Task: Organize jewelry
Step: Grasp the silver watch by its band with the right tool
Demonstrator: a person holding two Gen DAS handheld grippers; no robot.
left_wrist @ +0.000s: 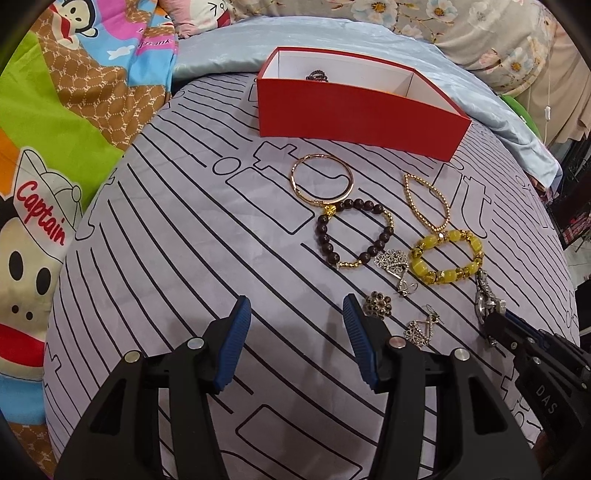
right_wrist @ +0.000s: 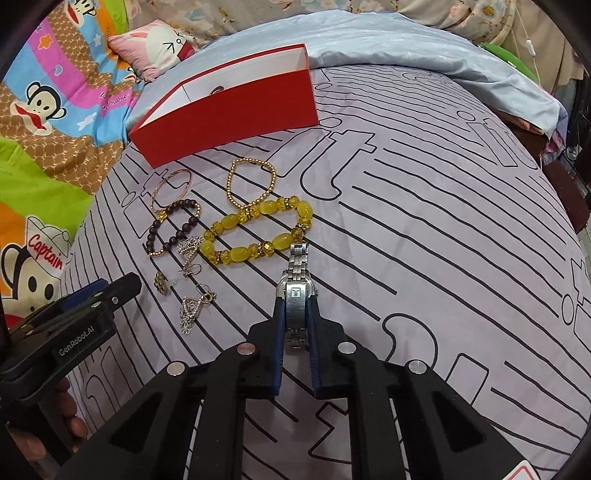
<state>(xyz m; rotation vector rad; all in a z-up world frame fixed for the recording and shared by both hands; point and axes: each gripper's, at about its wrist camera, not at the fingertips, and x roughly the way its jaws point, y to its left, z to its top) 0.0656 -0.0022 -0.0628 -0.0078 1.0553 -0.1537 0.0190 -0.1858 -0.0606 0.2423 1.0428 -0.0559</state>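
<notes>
A silver watch (right_wrist: 297,295) lies on the lilac striped sheet, and my right gripper (right_wrist: 296,295) is shut on its case, the band sticking out front and back. The left wrist view shows the same watch (left_wrist: 484,295) at the right gripper's tip (left_wrist: 493,325). My left gripper (left_wrist: 297,317) stands open over bare sheet, nothing between its fingers. Ahead lie a yellow bead bracelet (right_wrist: 255,230), a gold bead bracelet (right_wrist: 251,181), a dark bead bracelet (left_wrist: 351,232), a gold bangle (left_wrist: 321,179) and several earrings (left_wrist: 397,266). The red box (left_wrist: 354,110) beyond holds one dark piece (left_wrist: 316,76).
A cartoon monkey blanket (left_wrist: 55,166) covers the left side. A light blue quilt (right_wrist: 424,48) and a floral pillow (left_wrist: 480,33) lie behind the box. The bed's edge (right_wrist: 569,192) drops off at the right. A hand (right_wrist: 66,410) holds the left gripper's body.
</notes>
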